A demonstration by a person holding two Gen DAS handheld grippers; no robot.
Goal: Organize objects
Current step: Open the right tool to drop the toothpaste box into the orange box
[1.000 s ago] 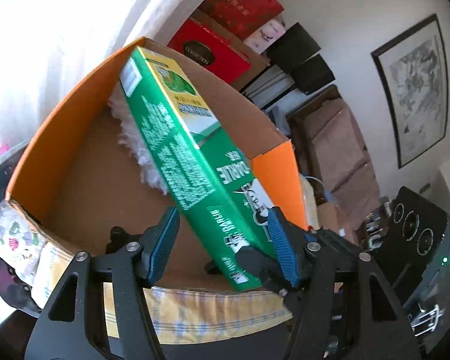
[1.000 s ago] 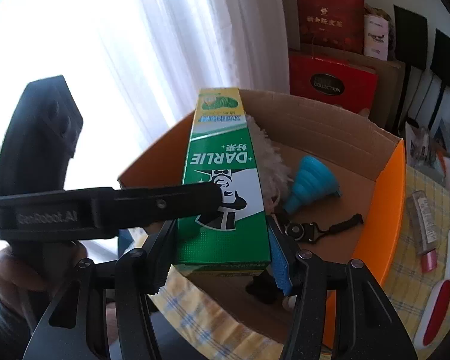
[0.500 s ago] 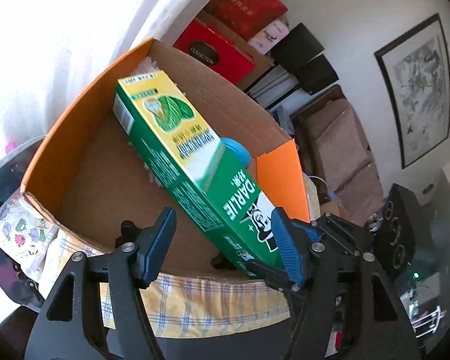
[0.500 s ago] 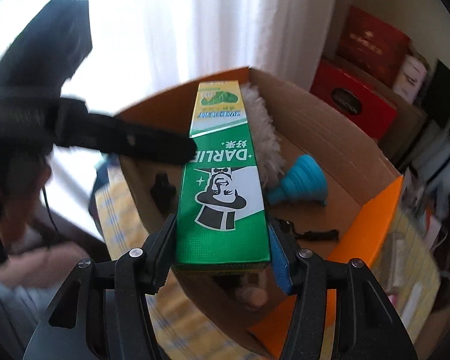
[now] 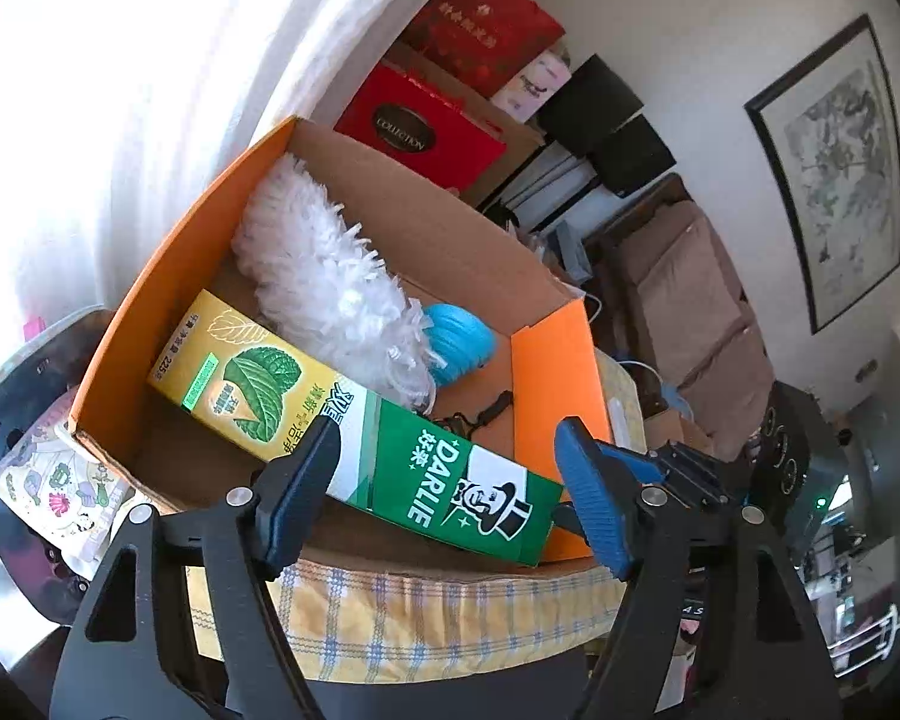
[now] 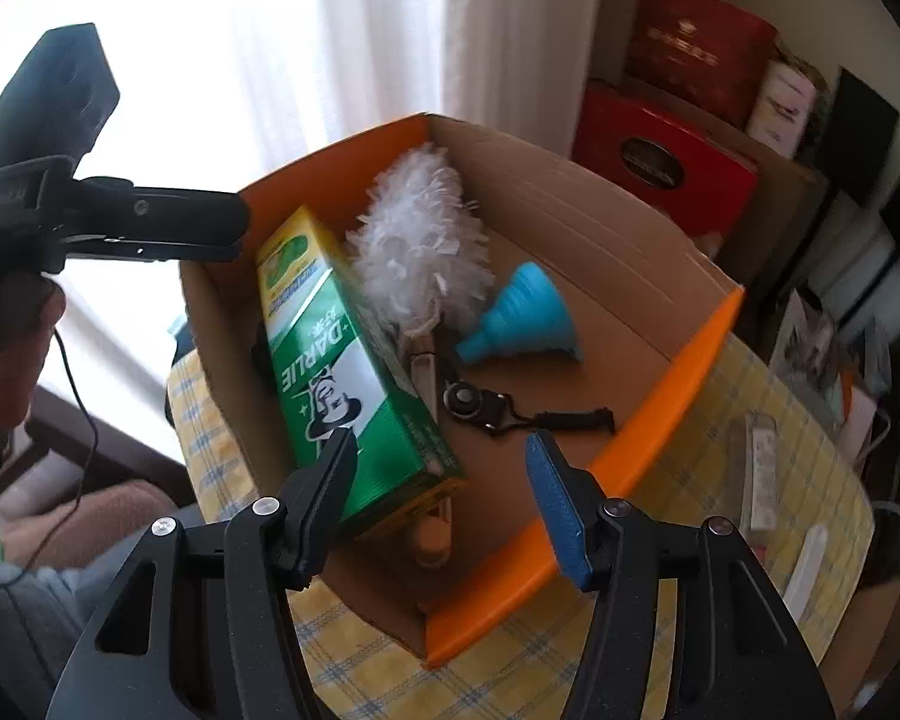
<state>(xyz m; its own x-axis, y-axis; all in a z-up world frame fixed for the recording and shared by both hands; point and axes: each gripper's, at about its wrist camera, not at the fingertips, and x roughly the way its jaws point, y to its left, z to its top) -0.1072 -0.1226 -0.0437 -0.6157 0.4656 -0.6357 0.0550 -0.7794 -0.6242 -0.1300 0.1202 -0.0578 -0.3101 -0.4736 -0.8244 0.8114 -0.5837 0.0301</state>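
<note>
Now, in the right wrist view, my left gripper (image 6: 150, 228) sits at far left over the orange-walled cardboard box (image 6: 678, 372); in its own view its jaws gape wide with nothing held. The green and yellow DARLIE toothpaste carton (image 6: 342, 372) lies inside along the box's left wall. Just right of it: white fluffy duster head (image 6: 420, 252), blue collapsible silicone funnel (image 6: 522, 318), black lanyard strap (image 6: 510, 411). My right gripper (image 6: 441, 501) hangs spread wide at the near edge, empty.

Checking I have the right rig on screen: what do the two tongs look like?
Both are matte black plastic frames with triangular cut-outs and silver screws. The left tongs and right tongs each carry ribbed blue pads on their fingers. A thin black cable hangs from the left handle.
</note>
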